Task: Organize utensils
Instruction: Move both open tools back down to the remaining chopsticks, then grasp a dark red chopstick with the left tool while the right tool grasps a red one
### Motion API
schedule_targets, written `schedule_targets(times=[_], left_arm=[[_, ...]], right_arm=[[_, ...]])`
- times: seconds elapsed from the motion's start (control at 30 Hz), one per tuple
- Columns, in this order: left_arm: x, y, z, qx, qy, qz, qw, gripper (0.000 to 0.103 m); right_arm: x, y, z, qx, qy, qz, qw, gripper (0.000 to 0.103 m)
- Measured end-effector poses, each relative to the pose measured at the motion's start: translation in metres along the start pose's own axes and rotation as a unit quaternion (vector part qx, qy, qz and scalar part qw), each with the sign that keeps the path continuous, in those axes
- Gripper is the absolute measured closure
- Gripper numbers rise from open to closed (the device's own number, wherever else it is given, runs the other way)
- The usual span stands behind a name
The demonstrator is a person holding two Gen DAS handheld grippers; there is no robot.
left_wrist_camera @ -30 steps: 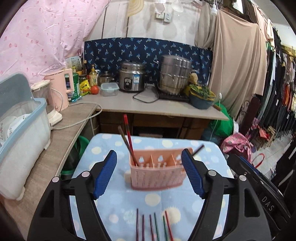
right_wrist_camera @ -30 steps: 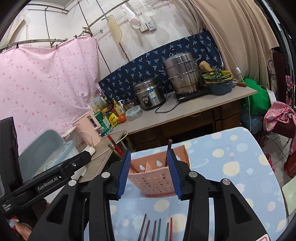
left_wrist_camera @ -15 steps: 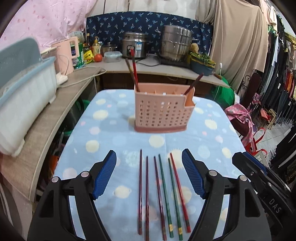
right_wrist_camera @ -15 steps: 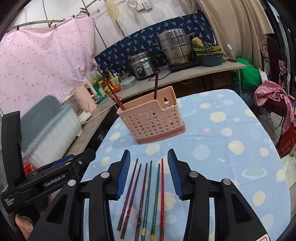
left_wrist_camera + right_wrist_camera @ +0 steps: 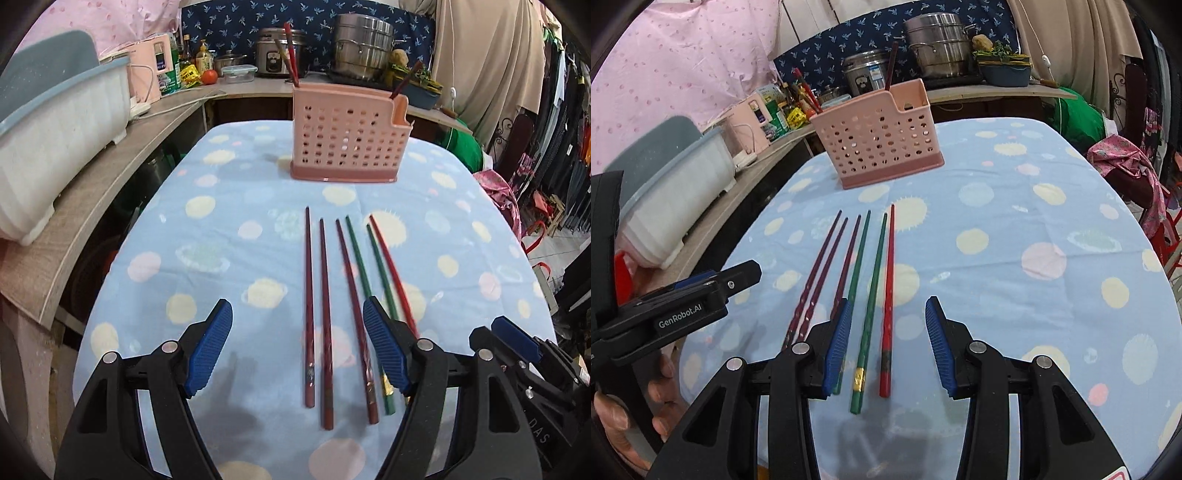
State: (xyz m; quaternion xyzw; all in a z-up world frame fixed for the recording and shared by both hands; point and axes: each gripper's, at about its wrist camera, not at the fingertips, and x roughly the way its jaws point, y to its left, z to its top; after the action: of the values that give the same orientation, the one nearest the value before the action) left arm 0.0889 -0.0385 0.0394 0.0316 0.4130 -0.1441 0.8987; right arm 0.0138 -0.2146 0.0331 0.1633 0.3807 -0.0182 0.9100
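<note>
Several chopsticks lie side by side on the blue spotted tablecloth: dark red ones, green ones and a bright red one. A pink perforated utensil holder stands beyond them, with three chopsticks upright in it; it also shows in the right wrist view. My left gripper is open and empty, low over the near ends of the dark red chopsticks. My right gripper is open and empty, straddling a green and the bright red chopstick.
A white and blue dish tub sits on the wooden counter to the left. Pots, a rice cooker and bottles stand on the back counter. Clothes hang at the right. The table edge drops off on the right.
Both grippers have pulled back from the pink holder and dropped low over the near ends of the chopsticks. The right gripper's jaws stand wider apart than before.
</note>
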Motion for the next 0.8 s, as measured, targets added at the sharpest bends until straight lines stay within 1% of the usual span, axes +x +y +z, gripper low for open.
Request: schedule_targets(times=[0.23, 0.4, 0.47, 0.57, 0.63, 0.8], left_arm=[[0.006, -0.001, -0.029, 0.008, 0.001, 0.002, 1.0000, 0.034], [0.012, 0.001, -0.046, 0.011, 0.005, 0.005, 0.9999, 0.034], [0.014, 0.003, -0.049, 0.013, 0.006, 0.012, 0.9998, 0.034], [0.019, 0.008, -0.054, 0.012, 0.013, 0.017, 0.9997, 0.037], [0.022, 0.010, -0.057, 0.011, 0.018, 0.018, 0.9996, 0.039], [0.028, 0.011, -0.062, 0.011, 0.024, 0.019, 0.9995, 0.040]], right_arm=[[0.013, -0.002, -0.029, -0.008, 0.022, -0.009, 1.000, 0.063], [0.020, -0.001, -0.040, -0.012, 0.031, -0.011, 0.999, 0.068], [0.022, 0.001, -0.043, -0.017, 0.033, -0.013, 0.999, 0.073], [0.025, 0.003, -0.046, -0.025, 0.035, -0.017, 0.999, 0.077], [0.028, 0.005, -0.048, -0.028, 0.038, -0.016, 0.999, 0.080], [0.031, 0.009, -0.050, -0.036, 0.039, -0.018, 0.998, 0.083]])
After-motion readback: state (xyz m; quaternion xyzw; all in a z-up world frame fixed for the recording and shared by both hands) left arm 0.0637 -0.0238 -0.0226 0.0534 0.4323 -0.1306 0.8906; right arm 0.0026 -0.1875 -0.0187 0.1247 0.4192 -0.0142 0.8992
